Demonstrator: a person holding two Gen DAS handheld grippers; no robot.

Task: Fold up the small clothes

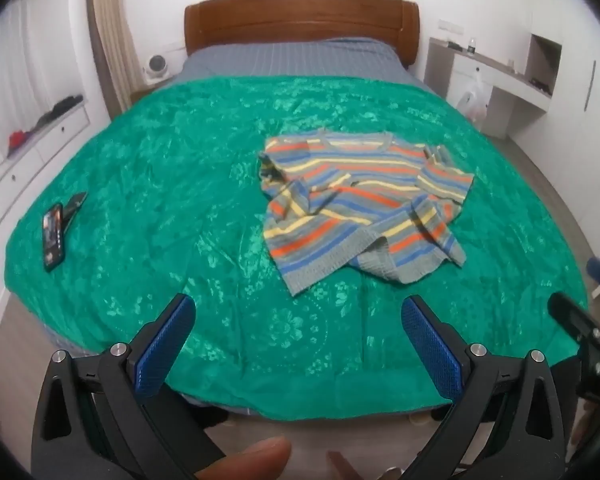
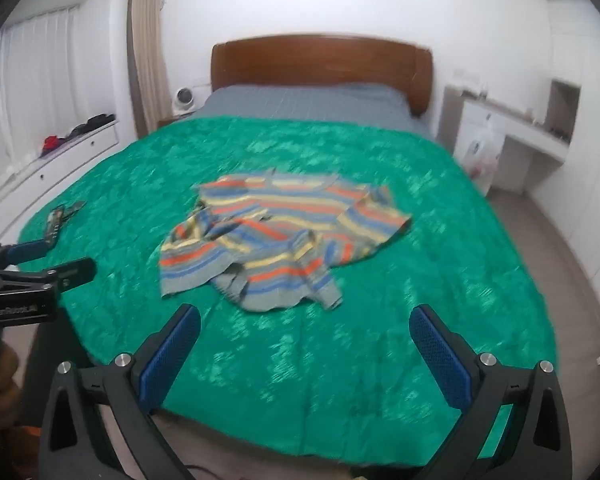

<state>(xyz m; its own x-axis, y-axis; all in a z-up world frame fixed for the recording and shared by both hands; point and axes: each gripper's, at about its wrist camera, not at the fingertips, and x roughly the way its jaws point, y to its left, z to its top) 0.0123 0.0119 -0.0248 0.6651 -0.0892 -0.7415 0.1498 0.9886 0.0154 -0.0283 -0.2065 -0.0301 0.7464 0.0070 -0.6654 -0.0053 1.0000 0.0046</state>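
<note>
A small striped sweater (image 1: pixel 360 196), grey with orange, yellow and blue bands, lies crumpled on the green bedspread (image 1: pixel 180 184). It also shows in the right wrist view (image 2: pixel 276 236), on the same bedspread (image 2: pixel 440 240). My left gripper (image 1: pixel 298 312) is open and empty, hovering over the near edge of the bed, short of the sweater's hem. My right gripper (image 2: pixel 304 322) is open and empty, also short of the sweater. The left gripper also shows at the left edge of the right wrist view (image 2: pixel 52 260).
A phone (image 1: pixel 53 236) and a dark object (image 1: pixel 75 204) lie on the bedspread at the left. A wooden headboard (image 1: pixel 300 16) stands at the far end. White drawers (image 1: pixel 40 148) run along the left, a desk (image 1: pixel 496 76) with a plastic bag (image 1: pixel 476 100) at the right.
</note>
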